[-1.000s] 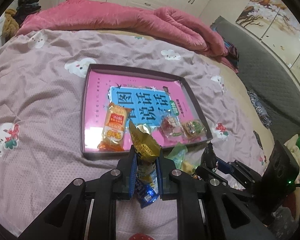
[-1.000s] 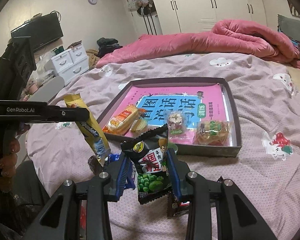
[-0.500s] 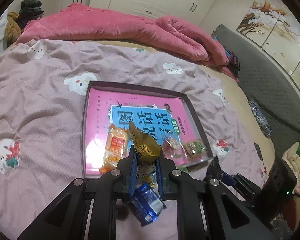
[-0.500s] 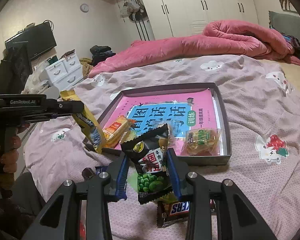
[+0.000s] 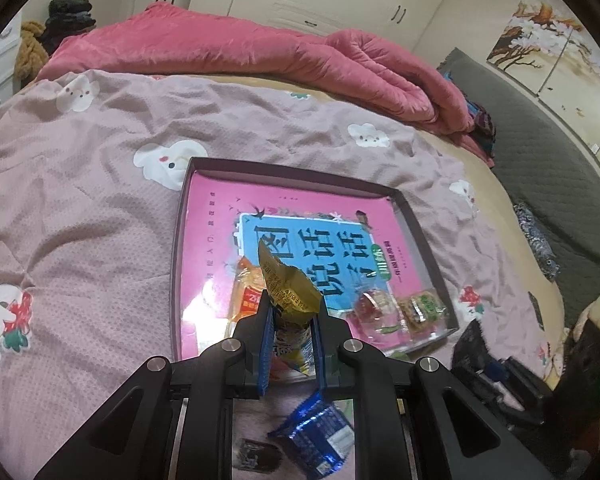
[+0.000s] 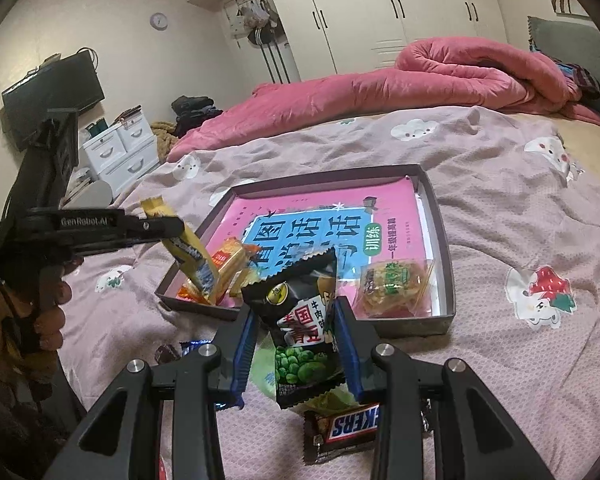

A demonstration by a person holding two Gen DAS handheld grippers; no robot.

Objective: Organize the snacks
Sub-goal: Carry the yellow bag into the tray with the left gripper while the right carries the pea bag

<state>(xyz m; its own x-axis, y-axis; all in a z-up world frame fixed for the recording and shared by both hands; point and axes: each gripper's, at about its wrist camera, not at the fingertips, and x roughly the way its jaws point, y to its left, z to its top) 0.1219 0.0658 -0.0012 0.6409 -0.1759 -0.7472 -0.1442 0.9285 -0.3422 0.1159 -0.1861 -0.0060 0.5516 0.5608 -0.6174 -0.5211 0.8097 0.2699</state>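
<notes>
Since a second ago, carried forward: left gripper [image 5: 291, 322] now above the near edge of the tray [image 5: 420, 236], no longer short of it over the bedspread [image 5: 80, 208]. Clamped tight on a yellow snack packet [image 5: 290, 292], tail hanging over the orange packet [image 6: 230, 258]. Right gripper [image 6: 298, 334] unmoved, narrowly closed on the black pea bag [image 6: 300, 320], short of the tray, above a Snickers bar [image 6: 346, 428].
</notes>
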